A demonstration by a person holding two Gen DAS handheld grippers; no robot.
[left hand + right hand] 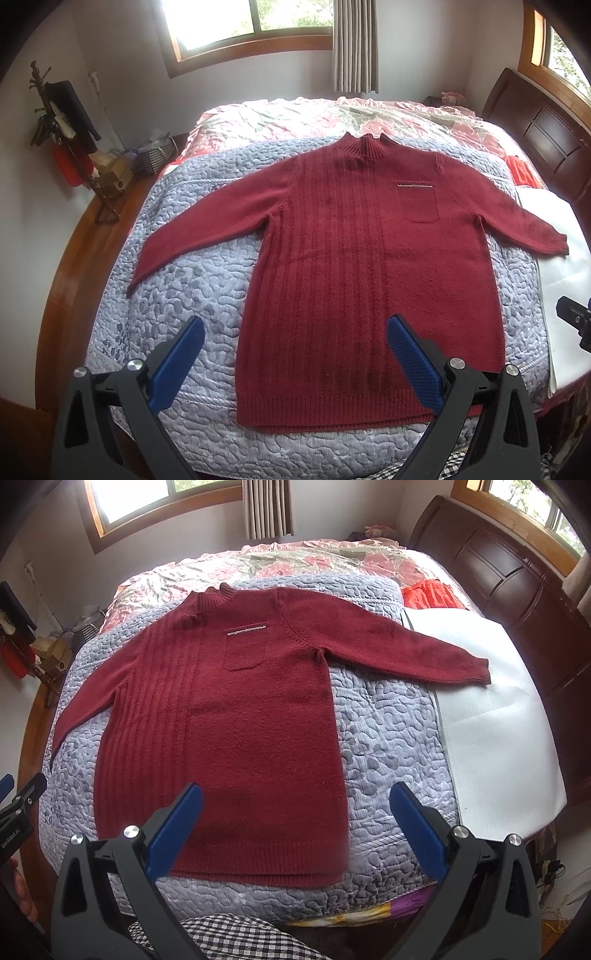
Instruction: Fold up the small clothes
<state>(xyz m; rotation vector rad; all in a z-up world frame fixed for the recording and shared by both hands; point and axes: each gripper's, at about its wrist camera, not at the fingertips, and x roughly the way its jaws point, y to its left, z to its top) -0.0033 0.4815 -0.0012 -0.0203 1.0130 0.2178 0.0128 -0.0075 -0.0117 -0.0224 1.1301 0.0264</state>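
Left wrist view: dark red ribbed knit sweater lies flat, face up, on the grey quilted bed cover. Left claw and right claw both gape, empty. Soft, floppy, likely weighty; pinch cuff or hem corner.

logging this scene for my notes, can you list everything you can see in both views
sweater: 1, dark red, flat on the quilt, sleeves spread, collar far side
chest pocket: 1, dark red with pale trim, on the sweater
quilt: 1, grey-blue, over the bed
floral cover: 1, pink, far end of the bed
white sheet: 1, white, right of the quilt, under the right cuff
orange-red cloth: 1, by the headboard
headboard: 1, dark wood, right side
windows: 2, wood framed
curtain: 1, grey striped
coat stand: 1, left wall, hung with clothes
left claw: 1, black with blue pads, open, near the hem
right claw: 1, same, open
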